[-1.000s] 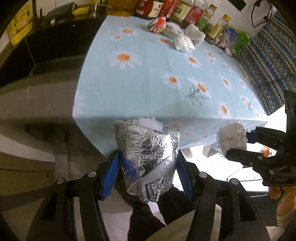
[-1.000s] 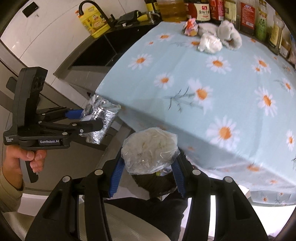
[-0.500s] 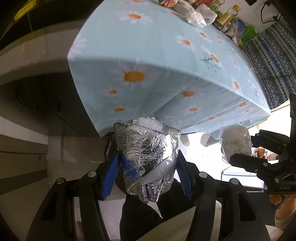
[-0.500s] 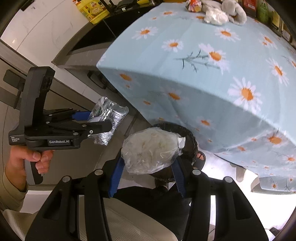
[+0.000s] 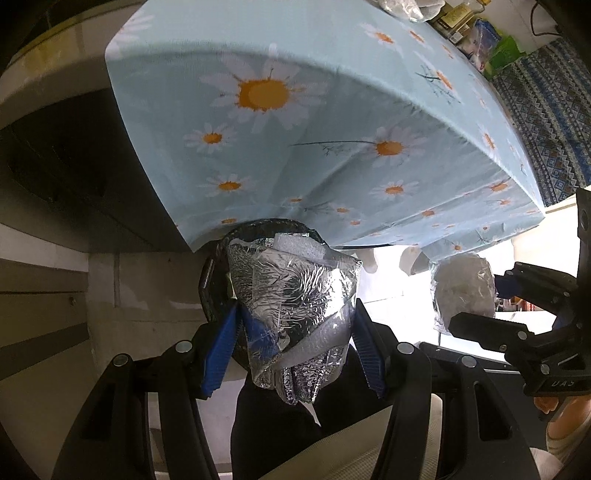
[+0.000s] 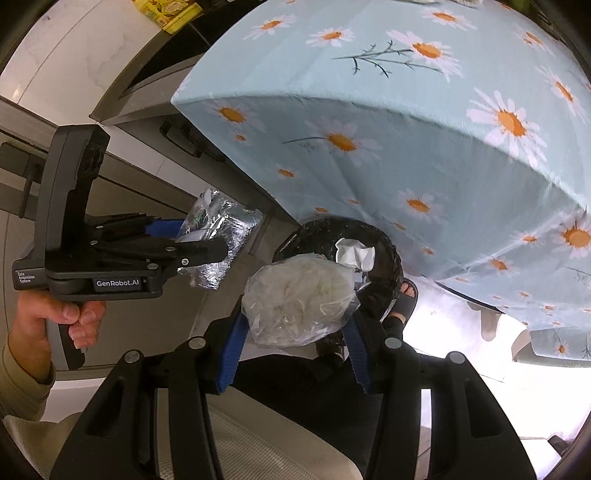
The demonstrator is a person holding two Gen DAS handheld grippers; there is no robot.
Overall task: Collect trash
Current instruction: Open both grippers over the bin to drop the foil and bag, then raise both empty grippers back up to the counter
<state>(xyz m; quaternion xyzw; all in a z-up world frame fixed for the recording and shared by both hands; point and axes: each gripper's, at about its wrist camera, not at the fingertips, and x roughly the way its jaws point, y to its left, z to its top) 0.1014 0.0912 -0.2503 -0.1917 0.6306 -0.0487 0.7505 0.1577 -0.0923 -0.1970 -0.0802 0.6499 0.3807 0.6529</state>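
Observation:
My left gripper [image 5: 293,332] is shut on a crumpled silver foil bag [image 5: 295,295], held above the black trash bin [image 5: 218,266] that stands on the floor under the table's edge. My right gripper [image 6: 295,321] is shut on a clear plastic bag of white stuff [image 6: 299,295], also over the bin [image 6: 388,254], which holds a white crumpled paper [image 6: 354,253]. The left gripper [image 6: 199,243] with the foil bag [image 6: 221,229] shows at the left of the right wrist view. The right gripper [image 5: 476,306] with its clear bag [image 5: 461,288] shows at the right of the left wrist view.
The table with the light blue daisy cloth [image 6: 424,129] overhangs the bin. More trash and bottles [image 5: 454,22] lie at its far end. Grey cabinets [image 6: 122,177] stand to the left. A person's foot in a sandal [image 6: 402,299] is beside the bin, their hand [image 6: 62,317] on the left handle.
Both grippers have sunk below the table's edge with their bags. The tabletop has risen out of view and the black bin has come into sight beneath them.

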